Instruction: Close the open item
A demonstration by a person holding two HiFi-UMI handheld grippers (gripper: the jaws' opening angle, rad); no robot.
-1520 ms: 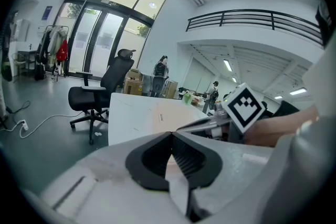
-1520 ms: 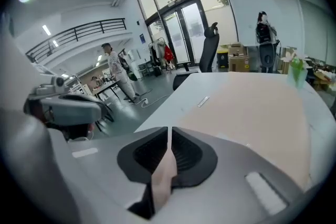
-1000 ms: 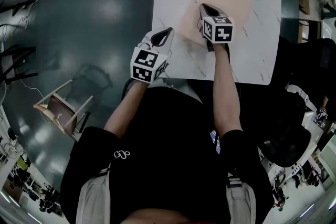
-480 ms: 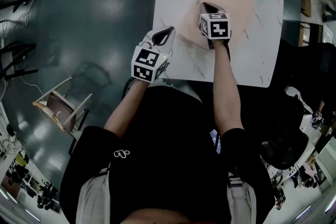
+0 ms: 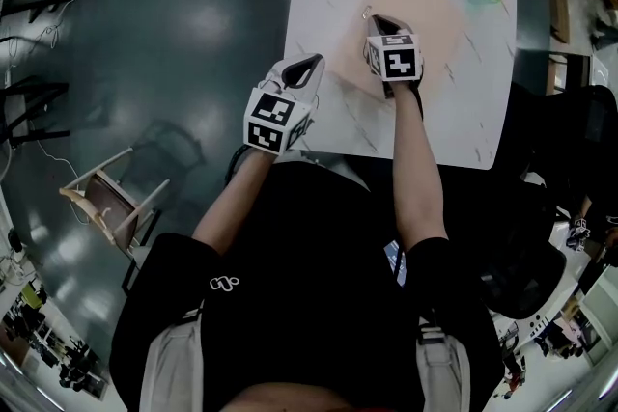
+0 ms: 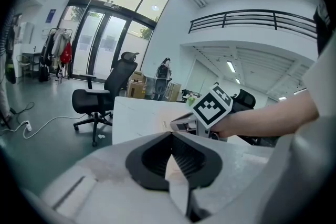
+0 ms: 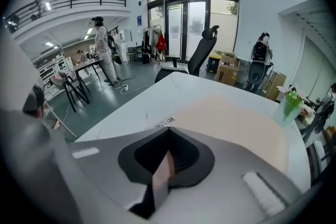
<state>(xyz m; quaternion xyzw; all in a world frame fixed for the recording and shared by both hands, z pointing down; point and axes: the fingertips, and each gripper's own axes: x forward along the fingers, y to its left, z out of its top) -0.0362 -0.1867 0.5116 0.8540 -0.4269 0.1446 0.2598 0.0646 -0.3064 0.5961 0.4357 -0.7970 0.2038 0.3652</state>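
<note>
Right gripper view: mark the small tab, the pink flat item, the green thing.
small tab (image 7: 165,122), right gripper view, its middle
pink flat item (image 7: 236,118), right gripper view, bare top face
green thing (image 7: 290,107), right gripper view, pale lower body

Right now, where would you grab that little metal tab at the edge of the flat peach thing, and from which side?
Probably its free end: the small metal tab pokes past the peach item's edge onto the table. It lies flat, so come in low from the right gripper's side. Those shut tips sit right at it; whether they pinch it is unclear.
</note>
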